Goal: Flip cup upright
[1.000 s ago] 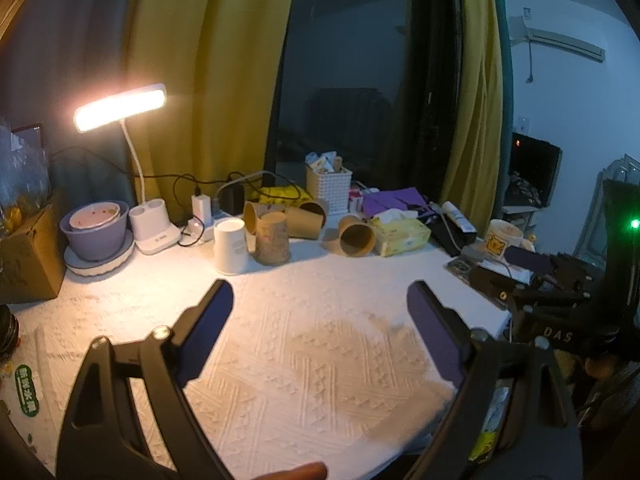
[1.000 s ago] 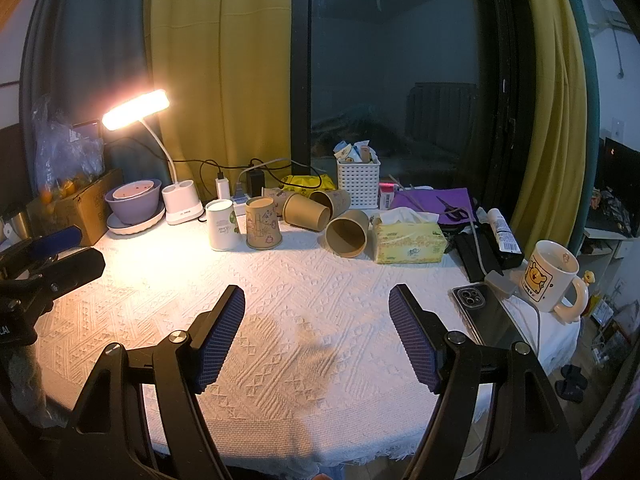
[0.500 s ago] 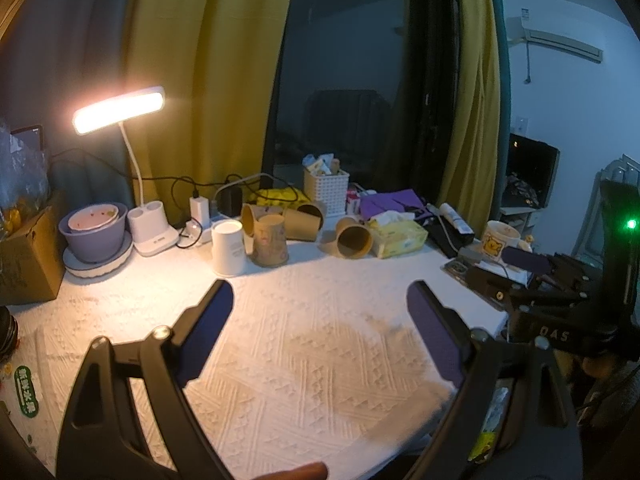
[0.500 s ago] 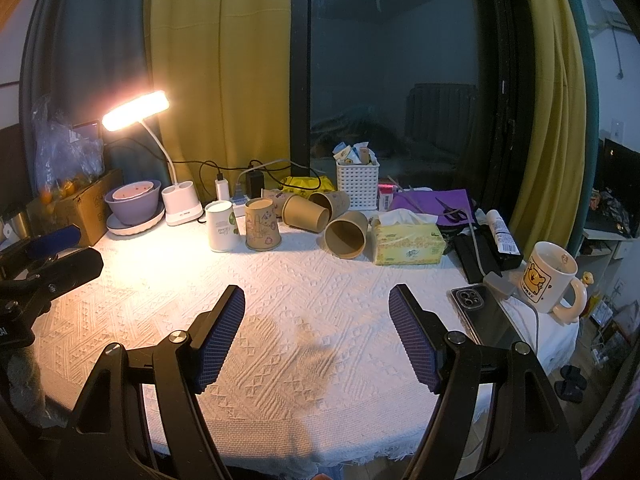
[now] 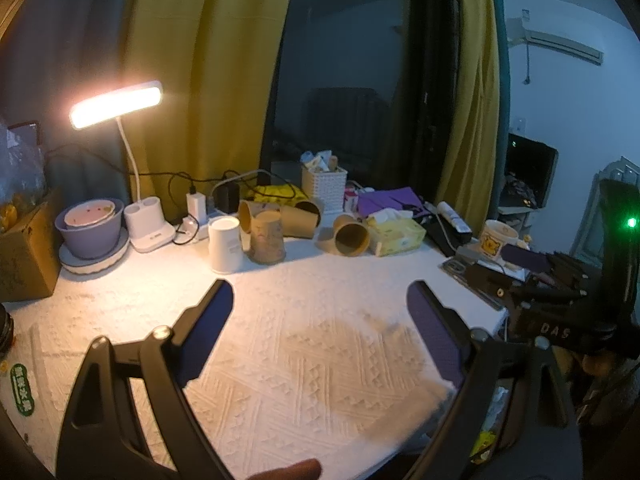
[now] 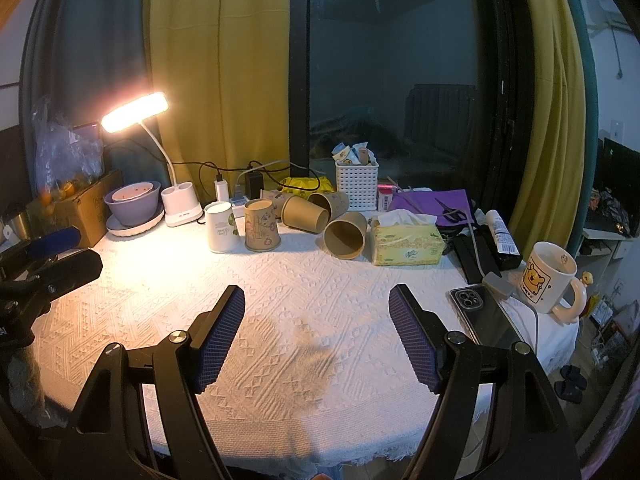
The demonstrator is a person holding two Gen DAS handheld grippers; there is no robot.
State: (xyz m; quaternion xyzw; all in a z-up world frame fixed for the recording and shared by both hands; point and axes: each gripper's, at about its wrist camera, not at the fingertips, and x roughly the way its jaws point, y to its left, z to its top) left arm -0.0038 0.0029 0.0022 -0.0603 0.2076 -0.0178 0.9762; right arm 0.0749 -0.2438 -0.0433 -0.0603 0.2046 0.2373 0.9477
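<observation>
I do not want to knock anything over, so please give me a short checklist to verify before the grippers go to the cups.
1. Left gripper open, holding nothing: ok.
2. Right gripper open, holding nothing: ok.
3. White tablecloth bare between grippers and cups: ok.
4. Inverted patterned cup has free space around it: not ok, white cup stands close beside it.
5. Nearest brown cup lying on its side, mouth facing the grippers: ok.
6. That cup clear of tissue box: cannot tell.
</observation>
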